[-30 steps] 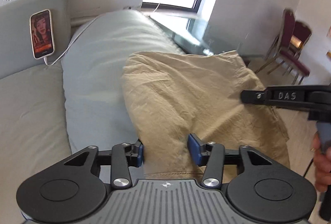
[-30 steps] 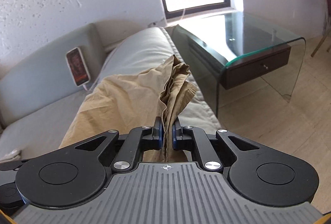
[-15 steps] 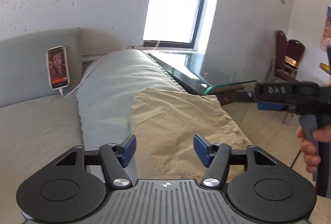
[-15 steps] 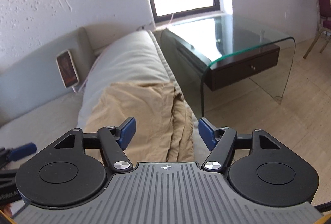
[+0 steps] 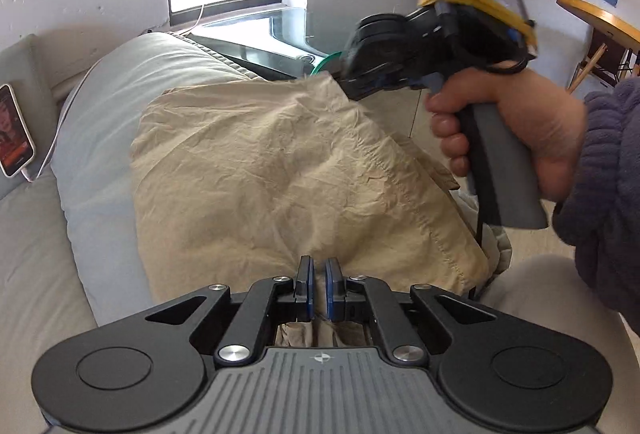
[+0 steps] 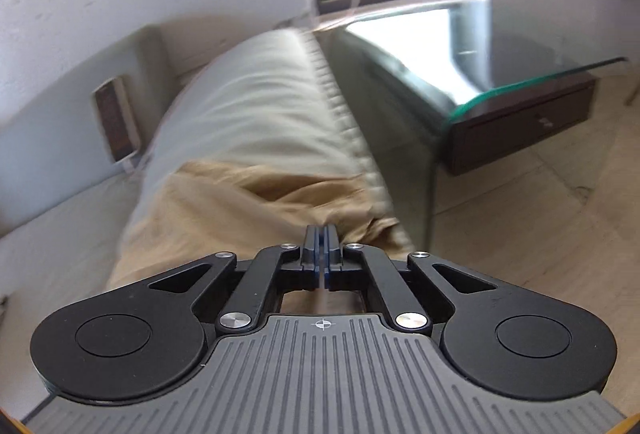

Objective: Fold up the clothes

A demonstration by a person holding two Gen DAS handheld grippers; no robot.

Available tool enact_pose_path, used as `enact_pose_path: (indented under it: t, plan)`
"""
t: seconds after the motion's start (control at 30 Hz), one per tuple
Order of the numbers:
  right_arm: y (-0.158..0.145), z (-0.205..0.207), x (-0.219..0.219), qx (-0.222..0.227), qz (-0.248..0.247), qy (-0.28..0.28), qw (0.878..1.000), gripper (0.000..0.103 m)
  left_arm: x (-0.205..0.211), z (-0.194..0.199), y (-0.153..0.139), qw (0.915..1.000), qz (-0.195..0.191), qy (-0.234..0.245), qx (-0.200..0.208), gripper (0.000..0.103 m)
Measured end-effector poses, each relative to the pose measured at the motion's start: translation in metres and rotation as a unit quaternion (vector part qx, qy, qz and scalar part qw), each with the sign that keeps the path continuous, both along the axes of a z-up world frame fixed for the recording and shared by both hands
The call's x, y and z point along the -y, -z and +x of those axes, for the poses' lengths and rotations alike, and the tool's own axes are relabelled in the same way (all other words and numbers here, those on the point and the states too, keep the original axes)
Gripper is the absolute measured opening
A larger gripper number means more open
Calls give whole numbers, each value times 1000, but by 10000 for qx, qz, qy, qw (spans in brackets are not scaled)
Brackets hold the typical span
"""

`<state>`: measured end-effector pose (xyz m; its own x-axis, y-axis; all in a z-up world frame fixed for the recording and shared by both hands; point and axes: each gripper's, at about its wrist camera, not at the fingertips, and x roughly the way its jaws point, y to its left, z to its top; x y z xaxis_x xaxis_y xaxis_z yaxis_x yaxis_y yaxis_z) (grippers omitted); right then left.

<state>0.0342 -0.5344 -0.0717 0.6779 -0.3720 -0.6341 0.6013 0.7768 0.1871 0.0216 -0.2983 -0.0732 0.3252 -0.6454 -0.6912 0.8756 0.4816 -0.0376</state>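
A wrinkled tan garment (image 5: 280, 169) lies spread over the pale sofa cushion (image 5: 100, 137). At its near edge sits my left gripper (image 5: 318, 274); its jaws are closing and the pads pinch a fold of the fabric. A hand (image 5: 520, 129) holds my right gripper (image 5: 346, 85) at the far right corner, where the cloth rises into its tips. In the blurred right wrist view the right gripper (image 6: 322, 234) is over the tan garment (image 6: 224, 201), jaws closing until the pads nearly meet on the cloth.
A phone (image 5: 14, 131) on a white cable leans against the sofa back at the left. A glass side table (image 6: 520, 81) with a dark drawer stands close beside the sofa's right edge. Wooden furniture (image 5: 600, 33) stands at the far right, over a light floor.
Half a second ago both grippers stood open above the garment. Now both are shut, the left at the near edge; the right has moved down to the far right corner.
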Motion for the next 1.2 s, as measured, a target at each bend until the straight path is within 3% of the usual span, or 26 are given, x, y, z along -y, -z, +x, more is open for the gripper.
enact_pose_path:
  t: [0.03, 0.07, 0.13, 0.2, 0.27, 0.33, 0.4, 0.47, 0.53, 0.6, 0.67, 0.7, 0.77, 0.8, 1.03, 1.2]
  plan:
    - [-3, -12, 7, 23, 137, 442, 9989, 3, -3, 0, 0, 10000, -19, -40, -28, 5]
    - [-9, -26, 12, 221, 460, 535, 9973, 4, -4, 0, -1, 9999, -41, -98, -76, 5]
    - [-27, -51, 2, 598, 991, -13, 9933, 6, -7, -2, -3, 9997, -73, -177, -140, 5]
    - [-41, -70, -25, 628, 1167, -686, 9888, 8, -10, -5, -4, 9997, -75, -179, -164, 5]
    - [-38, -82, -55, 271, 1308, -1304, 9824, 10, -13, -8, -5, 9996, -69, -163, -209, 5]
    - [-22, -88, -71, -268, 1459, -1522, 9772, 11, -18, -12, -7, 9995, -61, -147, -274, 5]
    - [-6, -98, -71, -638, 1491, -1243, 9789, 0, -24, -13, -11, 9992, -11, -159, -376, 7]
    - [-11, -118, -67, -593, 1688, -721, 9812, 0, -31, -13, -19, 9981, 174, -406, -439, 11]
    - [-28, -126, -76, -928, 1172, -286, 9884, 14, -39, -12, -33, 9955, 245, -721, -557, 12]
    - [-48, -134, -88, -938, 973, -323, 9903, 36, -45, -10, -50, 9931, 197, -984, -608, 23]
    - [-70, -142, -99, -611, 1170, -565, 9896, 56, -53, -15, -72, 9921, 65, -1119, -557, 42]
    - [-81, -144, -104, -447, 1252, -666, 9889, 62, -56, -18, -82, 9915, 9, -1184, -531, 46]
    - [-102, -147, -116, -315, 1159, -742, 9900, 72, -65, -24, -100, 9898, -57, -1336, -494, 66]
    - [-111, -148, -123, -299, 1065, -754, 9910, 77, -69, -28, -108, 9889, -113, -1404, -480, 69]
    - [-153, -165, -153, -585, 664, -845, 9925, 82, -87, -46, -133, 9818, -237, -1772, -647, 89]
    - [-162, -178, -168, -738, 407, -812, 9931, 86, -80, -58, -133, 9830, -145, -1728, -604, 92]
